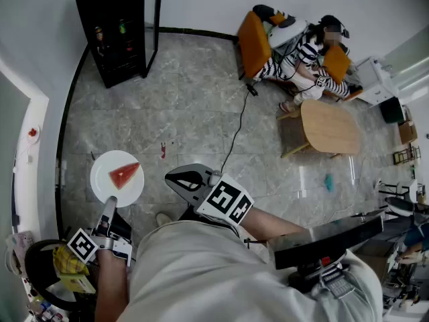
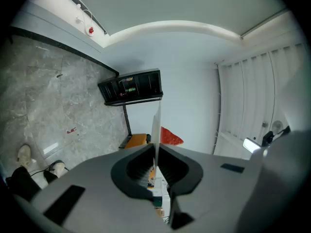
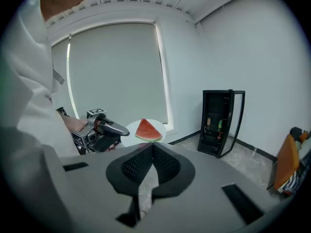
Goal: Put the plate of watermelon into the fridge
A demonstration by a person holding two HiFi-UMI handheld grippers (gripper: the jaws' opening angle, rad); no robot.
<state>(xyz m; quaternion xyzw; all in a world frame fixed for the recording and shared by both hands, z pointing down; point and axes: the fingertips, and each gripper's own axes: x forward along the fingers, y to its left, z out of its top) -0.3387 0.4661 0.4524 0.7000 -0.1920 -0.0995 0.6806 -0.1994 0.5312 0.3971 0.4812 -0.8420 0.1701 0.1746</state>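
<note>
Plate, head view: round white plate (image 1: 117,178) held level over the grey marble floor (image 1: 188,106) at lower left, well apart from the fridge (image 1: 117,29).
Fruit, head view: one red watermelon slice (image 1: 125,174) lies on the plate, right of its middle.
Left side, head view: the left hand-held gripper (image 1: 110,201) meets the plate's near rim; from above its jaws cannot be read.
Right side, head view: the right hand-held gripper (image 1: 175,178) hangs beside the plate, apart from it.
Fridge, head view: tall and black by the far wall, door swung open; only this view shows the stretch of floor between it and the plate.
Room, head view: a seated person (image 1: 305,59) by an orange chair (image 1: 253,42) at far right.

Jaws, left gripper view: clamped on the plate's rim; the plate (image 2: 156,125) is edge-on, a thin white line rising between the pads.
Fruit, left gripper view: only a red tip (image 2: 170,137) beside that line.
Fridge, left gripper view: ahead beyond the plate (image 2: 131,87), lying sideways in this rolled picture.

Jaws, right gripper view: pressed together, nothing between them.
Plate, right gripper view: seen side-on (image 3: 133,129), rim in the left hand-held gripper (image 3: 124,130), the slice (image 3: 147,130) on top, a window blind (image 3: 116,76) behind.
Fridge, right gripper view: upright (image 3: 221,123), glass door ajar, bottles on its shelves.
</note>
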